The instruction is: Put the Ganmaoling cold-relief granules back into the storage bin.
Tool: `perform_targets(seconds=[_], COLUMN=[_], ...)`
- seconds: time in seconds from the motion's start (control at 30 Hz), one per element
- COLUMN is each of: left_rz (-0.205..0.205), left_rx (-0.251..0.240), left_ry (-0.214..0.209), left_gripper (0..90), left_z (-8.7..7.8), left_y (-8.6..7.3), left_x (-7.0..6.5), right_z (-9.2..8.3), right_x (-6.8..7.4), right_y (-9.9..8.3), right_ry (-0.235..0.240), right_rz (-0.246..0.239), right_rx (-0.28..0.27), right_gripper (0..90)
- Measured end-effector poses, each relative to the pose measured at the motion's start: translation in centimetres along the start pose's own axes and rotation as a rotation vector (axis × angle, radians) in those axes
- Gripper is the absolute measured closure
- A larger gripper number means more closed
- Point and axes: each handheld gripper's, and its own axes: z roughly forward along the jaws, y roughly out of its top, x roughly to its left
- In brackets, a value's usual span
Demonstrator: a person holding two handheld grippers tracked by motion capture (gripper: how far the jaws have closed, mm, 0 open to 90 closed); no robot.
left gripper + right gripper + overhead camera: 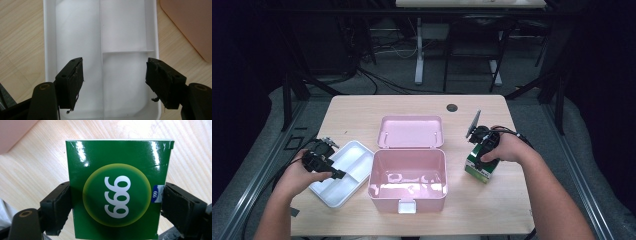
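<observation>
Two fingers (57, 210) against green box (117, 190), numerals visible.

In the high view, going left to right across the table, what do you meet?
Left gripper → white divided tray → open pink box → green carton, with the right gripper closed on it from above.

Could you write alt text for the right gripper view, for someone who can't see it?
A glossy green box marked 999 sits between the two black jaws of the right hand-held gripper, which press its sides. Pale wooden table lies beneath.
</observation>
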Motion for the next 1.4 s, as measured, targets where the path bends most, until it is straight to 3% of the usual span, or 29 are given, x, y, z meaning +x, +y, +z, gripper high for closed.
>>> perform_targets(seconds=[0.07,0.1,0.33,0.5,0.6,0.7,0.73,0.83,0.87,1.0,1.4], left_rz=[-0.003,-0.004,-0.003,-0.005,-0.003,-0.001,-0.002,-0.001,-0.002,-0.003,-0.002], left_rx=[0.000,0.000,0.000,-0.002,0.000,0.002,0.003,0.002,0.002,0.002,0.003], left_ry=[0.001,0.001,-0.001,-0.001,-0.001,-0.003,-0.002,-0.003,-0.002,-0.002,-0.002], left_gripper=[30.7,30.7,30.7,30.8,30.8,30.8,30.8,30.8,30.9,31.0,31.0], left_z=[0.0,0.0,0.0,-0.1,0.0,0.0,0.1,0.1,0.1,0.0,0.0], left_y=[0.0,0.0,0.0,-0.1,0.0,0.0,0.0,0.0,0.0,0.0,0.0], left_x=[0.0,0.0,0.0,0.1,0.0,0.0,0.0,0.0,0.0,0.0,0.0], right_z=[-0.3,-0.8,-2.5,-3.6,-4.3,-4.7,-4.9,-5.2,-5.4,-5.6,-6.9], right_x=[0.1,0.3,0.8,1.3,1.8,2.0,2.2,2.4,2.6,2.9,3.9], right_y=[0.0,0.1,0.4,0.5,0.4,0.3,0.2,0.1,0.0,-0.1,0.2], right_ry=[0.000,-0.006,-0.012,-0.016,-0.024,-0.023,-0.028,-0.042,-0.057,-0.048,-0.036], right_rz=[-0.004,-0.016,-0.051,-0.111,-0.183,-0.211,-0.247,-0.283,-0.324,-0.378,-0.440], right_rx=[-0.023,-0.001,-0.001,-0.018,-0.028,-0.031,-0.031,-0.034,-0.043,-0.062,-0.076], right_gripper=[15.6,15.6,15.7,15.8,15.8,15.9,15.9,15.9,15.9,16.0,16.0])
